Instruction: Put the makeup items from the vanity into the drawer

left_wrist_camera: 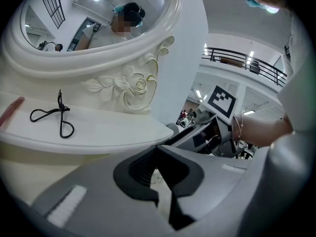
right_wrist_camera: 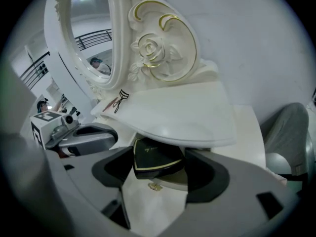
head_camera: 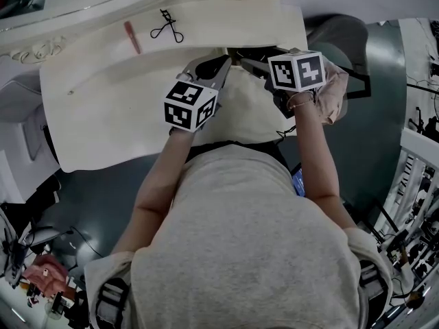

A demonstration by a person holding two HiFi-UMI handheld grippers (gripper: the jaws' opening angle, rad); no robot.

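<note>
A black eyelash curler (head_camera: 167, 27) (left_wrist_camera: 52, 115) and a pink stick (head_camera: 132, 37) (left_wrist_camera: 11, 111) lie on the white vanity top (head_camera: 103, 94). Below its front edge the drawer (head_camera: 247, 115) (right_wrist_camera: 148, 201) stands pulled out. A black compact with gold trim (right_wrist_camera: 155, 159) lies inside it, under the overhang. My right gripper (head_camera: 248, 62) (right_wrist_camera: 158, 169) is open, its jaws either side of the compact and short of it. My left gripper (head_camera: 223, 63) (left_wrist_camera: 158, 154) hovers beside it over the drawer, shut with nothing between its jaws.
An ornate white mirror frame (left_wrist_camera: 133, 85) (right_wrist_camera: 158, 48) rises behind the vanity top. A grey rounded chair (head_camera: 343, 40) (right_wrist_camera: 289, 132) stands to the right of the vanity. Cables and equipment crowd the floor at the left (head_camera: 34, 266) and right (head_camera: 411, 204).
</note>
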